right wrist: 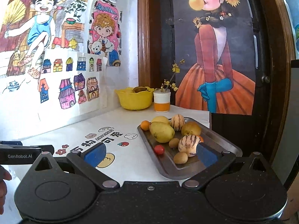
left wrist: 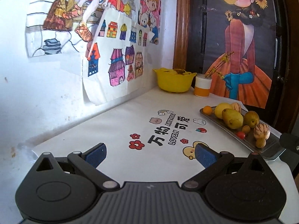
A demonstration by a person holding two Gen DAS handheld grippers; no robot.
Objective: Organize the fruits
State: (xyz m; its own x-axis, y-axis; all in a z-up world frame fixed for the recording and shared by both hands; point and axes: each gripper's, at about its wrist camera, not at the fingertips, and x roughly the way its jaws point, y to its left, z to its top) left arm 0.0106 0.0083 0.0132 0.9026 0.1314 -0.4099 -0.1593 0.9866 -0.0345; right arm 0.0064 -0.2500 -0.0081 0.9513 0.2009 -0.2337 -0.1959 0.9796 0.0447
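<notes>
A metal tray [right wrist: 220, 140] [left wrist: 269, 145] on the white table holds several fruits: a yellow mango [right wrist: 161, 131] [left wrist: 232, 118], two striped melons [right wrist: 188, 142] [right wrist: 177, 122], a red tomato [right wrist: 159, 149], small oranges and brown fruits. My right gripper [right wrist: 150, 154] stands open at the tray's near end, its right finger over the tray beside the nearer striped melon, nothing between the fingers. My left gripper [left wrist: 149, 154] is open over the printed tablecloth, left of the tray. A yellow bowl [left wrist: 174, 82] [right wrist: 135, 99] with fruit in it stands at the back corner.
A white and orange cup [right wrist: 161, 100] [left wrist: 202, 86] with yellow flower sprigs stands beside the bowl. Drawings cover the wall on the left. A dark poster and wooden frame stand behind. The table edge runs right of the tray. A hand [right wrist: 3, 179] shows at the left.
</notes>
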